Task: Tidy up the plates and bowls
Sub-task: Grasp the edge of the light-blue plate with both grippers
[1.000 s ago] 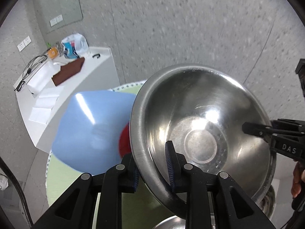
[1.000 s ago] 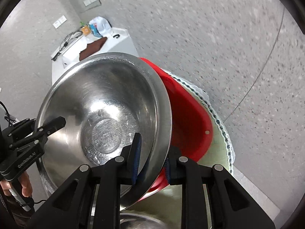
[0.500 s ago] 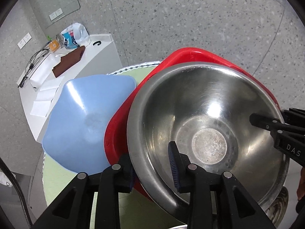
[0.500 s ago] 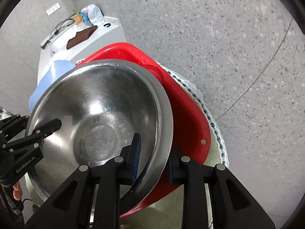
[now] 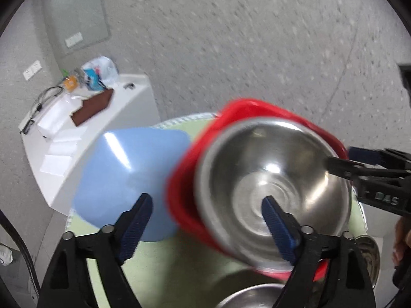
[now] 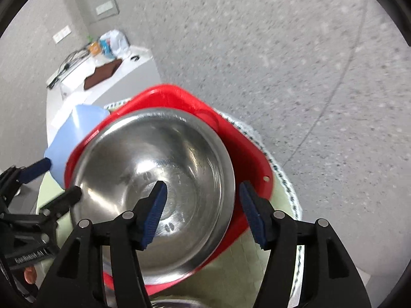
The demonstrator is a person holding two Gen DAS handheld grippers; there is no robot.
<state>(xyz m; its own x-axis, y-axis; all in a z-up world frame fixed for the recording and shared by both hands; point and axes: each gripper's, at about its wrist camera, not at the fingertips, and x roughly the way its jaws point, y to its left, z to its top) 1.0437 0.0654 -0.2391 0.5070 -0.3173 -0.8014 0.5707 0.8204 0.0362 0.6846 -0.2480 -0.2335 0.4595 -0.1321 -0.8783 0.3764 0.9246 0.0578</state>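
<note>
Steel bowl [image 5: 272, 195] sits nested in red basin [image 5: 185, 205] in left wrist view; blue basin [image 5: 128, 177] lies just beside red basin, on its left. Left gripper [image 5: 205, 220] is spread wide, grasping nothing; its fingers straddle bowl's near rim.

Right wrist view: bowl [image 6: 154, 184] is inside red basin [image 6: 246, 154] on green cloth [image 6: 231, 277]. Right gripper [image 6: 203, 213] is released too, w/ one finger inside bowl and other outside rim.

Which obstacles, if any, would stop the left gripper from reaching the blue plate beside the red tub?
Probably none. The left gripper is open, and the blue plate lies uncovered on the green table mat, just ahead of its left finger. The steel bowl in the red tub sits to the right, off that path.
</note>
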